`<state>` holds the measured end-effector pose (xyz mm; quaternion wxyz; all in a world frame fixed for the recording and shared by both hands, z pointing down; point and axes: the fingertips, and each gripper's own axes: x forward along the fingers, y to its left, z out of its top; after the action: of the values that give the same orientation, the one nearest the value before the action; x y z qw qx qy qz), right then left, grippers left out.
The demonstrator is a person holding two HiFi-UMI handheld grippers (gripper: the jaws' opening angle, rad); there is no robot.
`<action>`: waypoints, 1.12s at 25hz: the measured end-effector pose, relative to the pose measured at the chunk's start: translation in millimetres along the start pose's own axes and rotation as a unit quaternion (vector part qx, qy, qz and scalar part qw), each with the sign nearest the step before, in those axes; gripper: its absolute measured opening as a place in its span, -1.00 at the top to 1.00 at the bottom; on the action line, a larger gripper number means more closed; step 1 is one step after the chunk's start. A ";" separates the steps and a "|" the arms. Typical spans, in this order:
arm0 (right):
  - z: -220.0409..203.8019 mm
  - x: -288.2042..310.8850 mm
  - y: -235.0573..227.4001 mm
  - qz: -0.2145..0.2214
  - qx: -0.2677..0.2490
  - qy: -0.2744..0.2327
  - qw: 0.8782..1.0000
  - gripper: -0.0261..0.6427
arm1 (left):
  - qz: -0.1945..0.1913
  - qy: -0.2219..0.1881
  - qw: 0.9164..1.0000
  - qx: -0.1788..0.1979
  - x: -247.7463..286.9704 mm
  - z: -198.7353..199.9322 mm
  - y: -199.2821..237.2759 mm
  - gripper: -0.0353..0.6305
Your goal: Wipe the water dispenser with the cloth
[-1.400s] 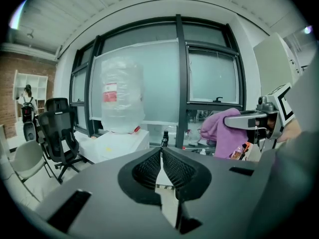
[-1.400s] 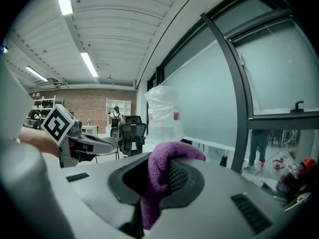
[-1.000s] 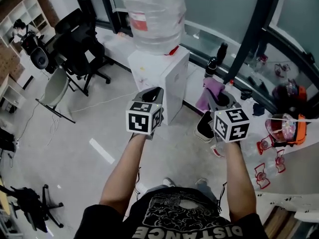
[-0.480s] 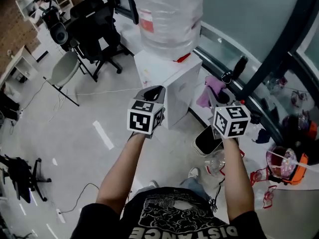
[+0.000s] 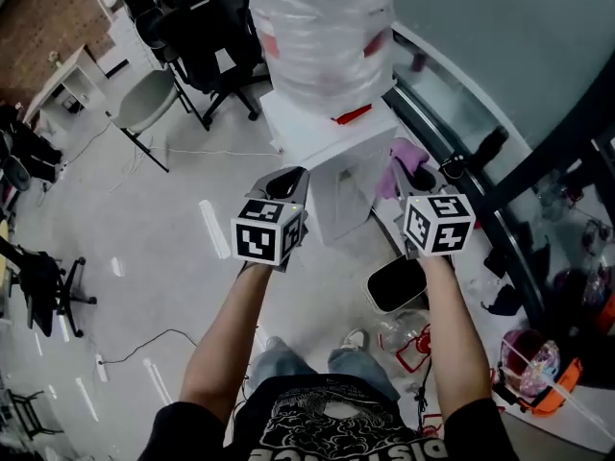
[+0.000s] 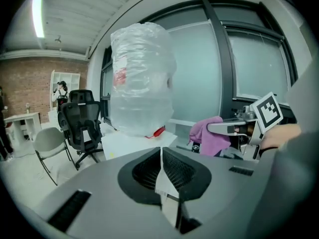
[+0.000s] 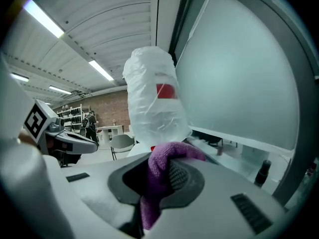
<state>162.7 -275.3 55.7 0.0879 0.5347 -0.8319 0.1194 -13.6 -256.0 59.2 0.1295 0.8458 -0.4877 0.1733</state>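
The left gripper (image 5: 288, 181) is clenched with nothing in it: in its own view the ribbed jaws meet, leaving only a thin slit between them. It hovers in front of the white dispenser (image 5: 332, 185), pointing at the near face, not touching it.

The right gripper (image 5: 419, 182) is clamped on the purple cloth (image 5: 401, 158). In the right gripper view the cloth bulges up between the jaws and hangs down in front of them. In the head view the cloth sits just beside the dispenser's right side, near its top edge; whether it touches the casing cannot be told.

A bottle (image 5: 322, 27) wrapped in clear plastic stands upside down on the dispenser's top. A black bin (image 5: 396, 281) stands on the floor (image 5: 144, 257) near the right forearm. Far left are a black chair (image 5: 216, 27) and a grey chair (image 5: 144, 104).
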 end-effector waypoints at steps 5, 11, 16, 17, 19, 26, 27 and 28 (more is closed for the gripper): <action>-4.9 24.3 -10.7 0.002 -0.001 0.008 1.000 0.79 | 0.004 0.005 1.000 0.007 13.9 1.1 4.2 0.79; -16.6 53.2 -24.3 -0.028 -0.003 0.021 0.999 0.79 | -0.024 0.007 1.000 0.016 44.8 -3.5 11.3 0.79; -18.1 87.7 -28.5 -0.062 -0.003 0.027 0.998 0.79 | -0.056 0.003 0.998 0.024 67.9 1.5 36.4 0.79; -18.8 93.0 -29.3 -0.068 -0.003 0.027 0.997 0.79 | -0.062 0.000 0.998 0.023 71.9 2.8 41.5 0.79; -21.9 99.6 -33.6 -0.078 -0.001 0.024 0.997 0.79 | -0.070 -0.006 0.997 0.025 80.2 4.6 45.6 0.79; -45.2 116.6 -44.5 -0.071 -0.011 0.006 0.997 0.79 | -0.068 -0.025 0.996 0.047 94.7 -3.8 42.9 0.79; -46.5 118.1 -46.5 -0.068 -0.016 0.003 0.998 0.79 | -0.065 -0.029 0.996 0.047 95.4 -5.0 42.3 0.79; -47.4 119.6 -47.4 -0.064 -0.021 -0.002 0.998 0.79 | -0.061 -0.035 0.996 0.047 95.7 -6.2 42.1 0.79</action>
<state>157.4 -384.3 138.8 0.1048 0.5849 -0.7986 0.0951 -6.8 -348.9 107.1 0.0826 0.8845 -0.4312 0.1581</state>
